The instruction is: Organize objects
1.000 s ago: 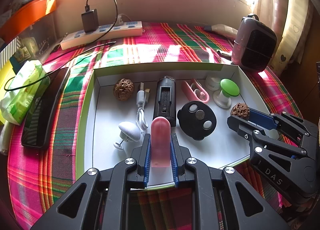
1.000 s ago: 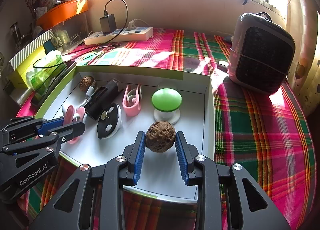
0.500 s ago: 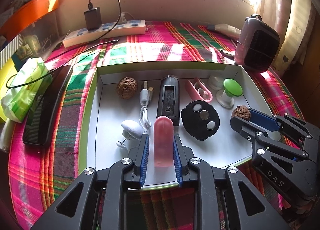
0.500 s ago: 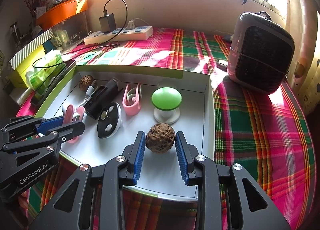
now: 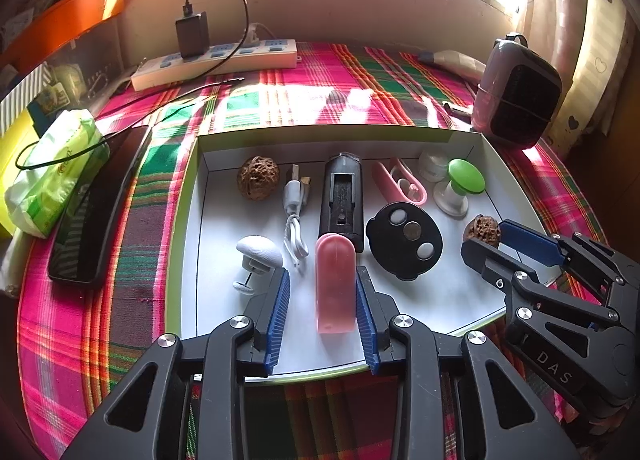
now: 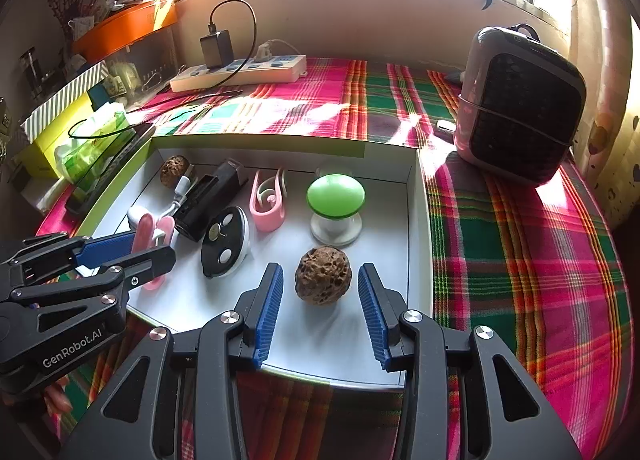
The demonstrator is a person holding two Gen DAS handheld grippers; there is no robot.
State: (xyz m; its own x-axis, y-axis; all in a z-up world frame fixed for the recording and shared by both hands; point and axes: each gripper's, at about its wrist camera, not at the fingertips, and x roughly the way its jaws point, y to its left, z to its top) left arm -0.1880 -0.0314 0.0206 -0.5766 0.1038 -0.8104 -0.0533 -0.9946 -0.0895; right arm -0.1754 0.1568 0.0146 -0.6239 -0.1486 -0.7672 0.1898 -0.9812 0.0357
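Note:
A white tray with a green rim lies on the plaid cloth. My left gripper reaches over its near edge. Its jaws are opening, and a pink capsule-shaped piece lies flat between the pads with a clear gap on the left side. My right gripper is at the tray's right end. Its jaws are opening too, and a brown walnut sits on the tray floor between the pads, clear of both. A second walnut rests at the tray's far left.
The tray also holds a white cable, a black device, a pink clip, a green-topped knob, a black disc and a white knob. Outside it are a power strip, a small heater, a tissue pack and a phone.
Both grippers' jaws have spread. The left pads came off the pink piece and the right pads off the walnut. Both things stay on the tray floor. Neither hand has shifted.

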